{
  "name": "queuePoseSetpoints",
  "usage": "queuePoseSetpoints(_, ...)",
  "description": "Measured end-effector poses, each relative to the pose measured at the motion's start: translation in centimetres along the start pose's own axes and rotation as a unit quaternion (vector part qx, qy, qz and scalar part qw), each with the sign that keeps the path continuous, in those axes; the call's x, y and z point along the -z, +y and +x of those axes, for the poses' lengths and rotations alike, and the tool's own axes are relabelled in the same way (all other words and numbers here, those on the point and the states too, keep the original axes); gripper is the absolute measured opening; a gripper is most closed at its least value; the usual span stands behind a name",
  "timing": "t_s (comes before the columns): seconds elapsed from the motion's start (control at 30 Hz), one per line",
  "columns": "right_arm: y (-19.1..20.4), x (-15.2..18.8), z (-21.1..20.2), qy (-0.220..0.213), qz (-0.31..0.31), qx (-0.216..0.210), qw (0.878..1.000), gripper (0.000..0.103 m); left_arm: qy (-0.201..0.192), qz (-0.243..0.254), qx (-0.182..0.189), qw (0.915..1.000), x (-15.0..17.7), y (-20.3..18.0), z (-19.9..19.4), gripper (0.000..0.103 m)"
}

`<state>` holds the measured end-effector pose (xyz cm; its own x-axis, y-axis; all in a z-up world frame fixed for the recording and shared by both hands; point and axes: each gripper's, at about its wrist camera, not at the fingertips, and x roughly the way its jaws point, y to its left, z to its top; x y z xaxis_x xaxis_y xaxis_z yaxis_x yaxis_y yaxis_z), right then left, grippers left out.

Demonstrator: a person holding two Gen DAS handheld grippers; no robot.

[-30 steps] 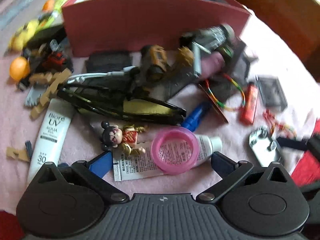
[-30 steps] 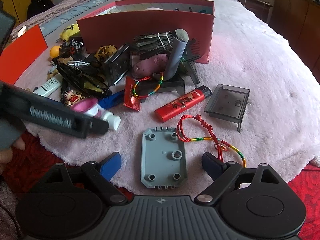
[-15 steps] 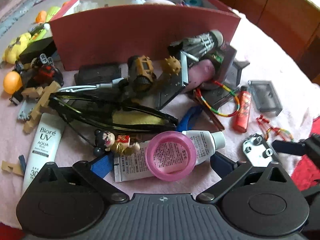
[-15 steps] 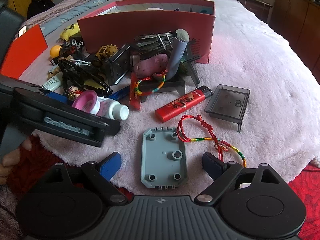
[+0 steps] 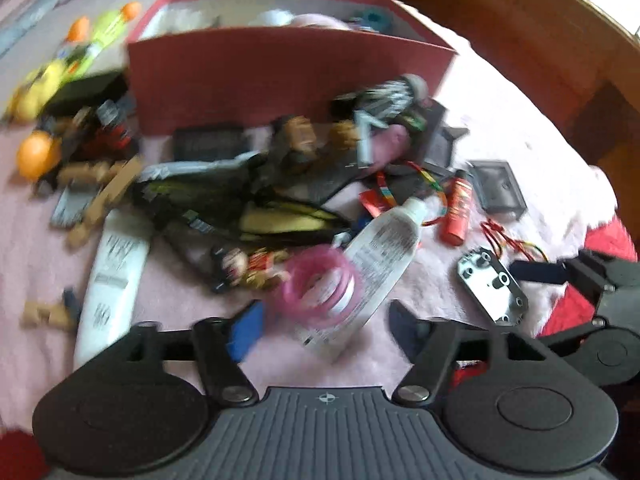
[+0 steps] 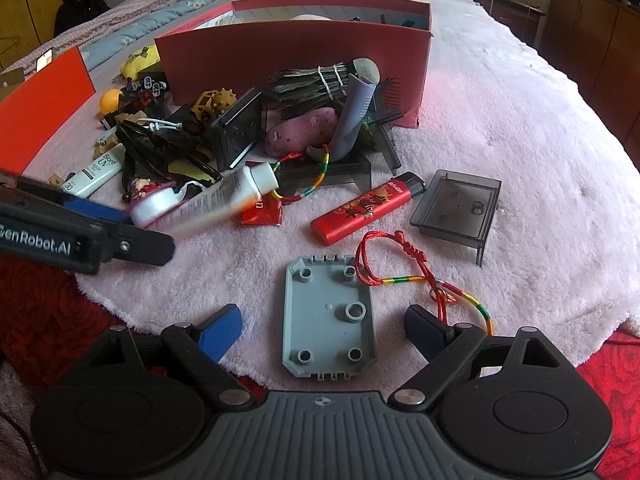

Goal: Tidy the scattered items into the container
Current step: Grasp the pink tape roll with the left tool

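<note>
Left claw [image 5: 324,326] closing around translucent pink ring [image 5: 322,286] and white tube [image 5: 376,256], right claw [image 6: 324,330] spread

Left wrist view smeared by motion: print on white squeeze tube [image 5: 380,248] unreadable, pink plastic ring [image 5: 322,286] ghosted; red cardboard box [image 6: 296,60] contents mostly hidden behind front wall.

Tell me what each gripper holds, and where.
Right gripper: nothing. Left gripper's jaws have just been closing around the white tube's crimped end and pink ring; blur hides whether the pads grip.
</note>
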<state>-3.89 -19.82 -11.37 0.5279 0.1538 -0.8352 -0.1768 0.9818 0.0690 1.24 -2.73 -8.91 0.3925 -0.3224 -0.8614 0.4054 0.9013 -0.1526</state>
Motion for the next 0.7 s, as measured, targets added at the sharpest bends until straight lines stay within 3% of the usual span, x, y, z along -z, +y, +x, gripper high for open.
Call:
queuePoseSetpoints(0.2,-0.1,0.1,-0.1,-0.002,0.002,-0.002,1.000,0.091,0.008,0.060,0.007,0.9981,-1.3,-2.3,2.7,0.080)
queuePoseSetpoints(0.23,-0.1,0.1,-0.1,-0.003,0.002,-0.002,1.000,0.091,0.002,0.073,0.004,0.9973,-1.4,-2.7,2.8,0.070)
queuePoseSetpoints(0.27,-0.1,0.2,-0.1,-0.003,0.003,-0.003,1.000,0.091,-0.003,0.084,0.002,0.9965,-1.4,-3.0,2.8,0.053)
queuePoseSetpoints(0.33,-0.1,0.2,0.0,-0.004,0.004,-0.004,1.000,0.091,-0.005,0.095,0.002,0.9955,-1.7,-3.3,2.9,0.045)
queuePoseSetpoints(0.7,-0.1,0.3,-0.1,-0.007,0.004,-0.004,1.000,0.092,-0.047,0.036,0.018,0.9981,-0.9,-1.3,-1.4,0.040)
